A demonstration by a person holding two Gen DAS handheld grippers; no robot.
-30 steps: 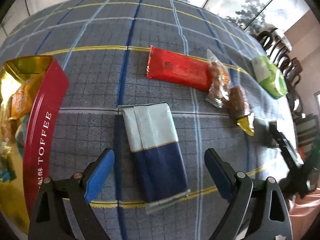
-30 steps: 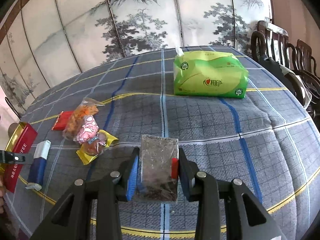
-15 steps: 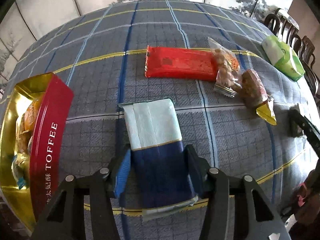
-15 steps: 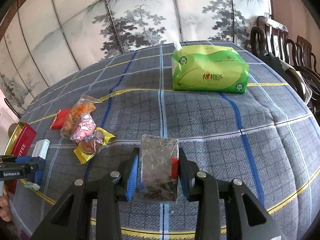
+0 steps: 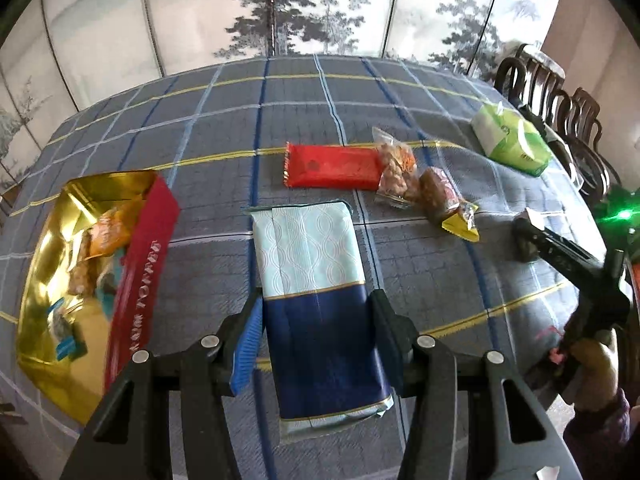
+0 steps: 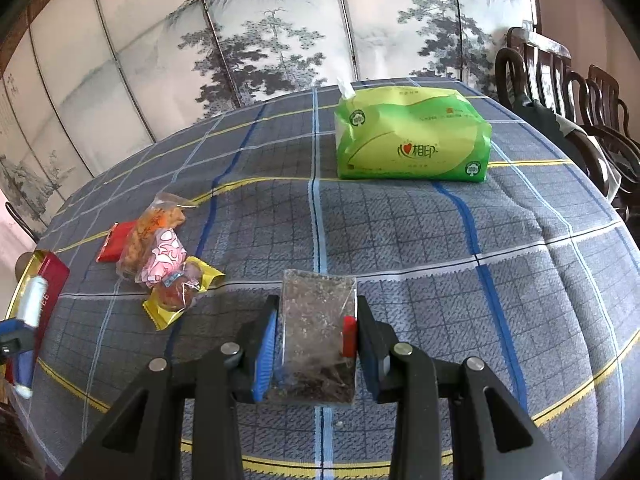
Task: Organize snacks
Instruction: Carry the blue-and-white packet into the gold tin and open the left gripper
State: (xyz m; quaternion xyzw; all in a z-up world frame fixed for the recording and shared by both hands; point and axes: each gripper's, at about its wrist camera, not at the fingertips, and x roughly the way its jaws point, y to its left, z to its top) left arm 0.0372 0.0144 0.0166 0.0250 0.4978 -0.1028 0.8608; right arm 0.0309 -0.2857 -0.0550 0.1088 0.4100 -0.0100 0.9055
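My left gripper [image 5: 316, 334] is shut on a long pale-green and navy snack packet [image 5: 316, 300] and holds it above the table. A red and gold toffee tin [image 5: 100, 268], open and holding several wrapped sweets, stands to its left. My right gripper [image 6: 314, 340] is shut on a clear packet of dark snack [image 6: 316, 328]. A red packet [image 5: 332, 166], a clear bag of orange snacks [image 5: 394, 172] and a yellow-edged wrapped cake [image 5: 444, 196] lie on the cloth. These show to the left in the right wrist view: clear bag [image 6: 148, 232], cake [image 6: 180, 292].
A green tissue pack [image 6: 412, 136] stands at the far right of the checked blue tablecloth [image 6: 440, 260]. Dark wooden chairs [image 6: 568, 92] line the table's right side. A painted folding screen [image 6: 260, 32] runs behind the table.
My left gripper closed on the green and navy packet and lifted it off the cloth, tilting upward. My right gripper stayed shut on the dark snack packet and barely moved.
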